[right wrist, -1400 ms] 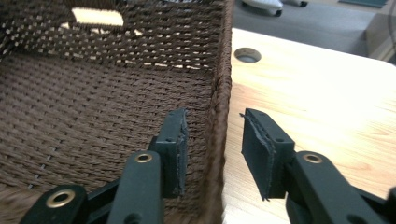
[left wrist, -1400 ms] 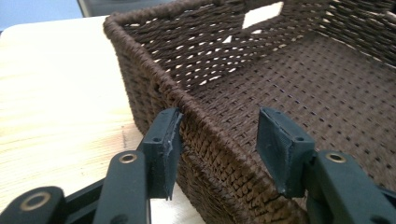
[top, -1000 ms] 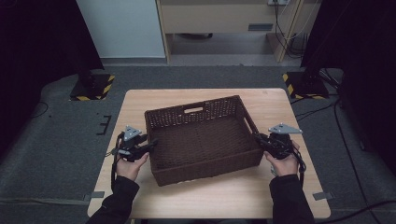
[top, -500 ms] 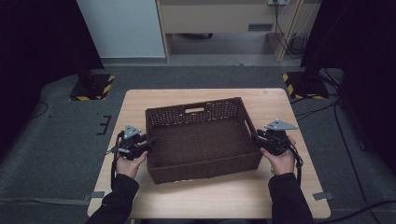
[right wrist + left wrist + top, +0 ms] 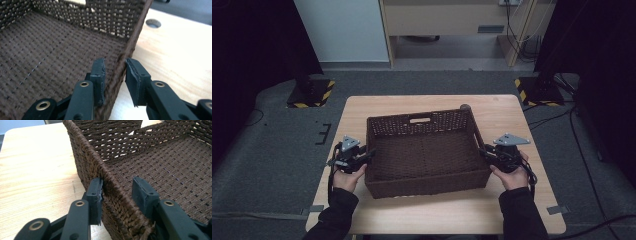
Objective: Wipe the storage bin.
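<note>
Claws astride opposite basket (image 5: 427,155) walls, left claw (image 5: 117,191) closing, right claw (image 5: 115,75) slightly spread.

No legible text or labels.

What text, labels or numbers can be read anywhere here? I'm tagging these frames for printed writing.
None: no readable word, brand or number on the wicker basket, the table or either gripper.
The one sign is the yellow-and-black hazard stripes on the floor stand bases, which carry no words.
</note>
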The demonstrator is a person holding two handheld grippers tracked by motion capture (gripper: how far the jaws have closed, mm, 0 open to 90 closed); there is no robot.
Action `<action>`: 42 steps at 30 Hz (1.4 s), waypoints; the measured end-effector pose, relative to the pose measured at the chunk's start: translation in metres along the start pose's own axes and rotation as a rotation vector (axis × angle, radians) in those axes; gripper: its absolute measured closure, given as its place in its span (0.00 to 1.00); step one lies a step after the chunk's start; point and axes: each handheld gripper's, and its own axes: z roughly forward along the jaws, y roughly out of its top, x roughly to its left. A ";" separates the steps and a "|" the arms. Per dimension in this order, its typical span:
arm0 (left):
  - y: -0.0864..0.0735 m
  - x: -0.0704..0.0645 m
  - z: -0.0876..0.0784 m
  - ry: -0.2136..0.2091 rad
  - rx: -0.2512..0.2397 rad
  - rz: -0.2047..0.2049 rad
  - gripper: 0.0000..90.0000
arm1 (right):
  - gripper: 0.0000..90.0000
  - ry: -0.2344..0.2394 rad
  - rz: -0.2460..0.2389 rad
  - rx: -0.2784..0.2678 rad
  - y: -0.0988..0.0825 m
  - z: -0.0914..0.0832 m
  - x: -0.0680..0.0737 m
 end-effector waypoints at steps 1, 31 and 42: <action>0.001 0.000 0.000 0.002 0.004 0.006 0.67 | 0.73 0.001 0.002 -0.010 0.001 0.000 0.000; -0.005 0.010 -0.009 -0.023 0.036 0.018 0.62 | 0.73 0.019 0.009 -0.017 -0.001 0.007 0.012; -0.004 0.017 -0.010 -0.012 0.041 0.005 0.68 | 0.54 0.019 0.052 -0.132 0.003 -0.011 -0.003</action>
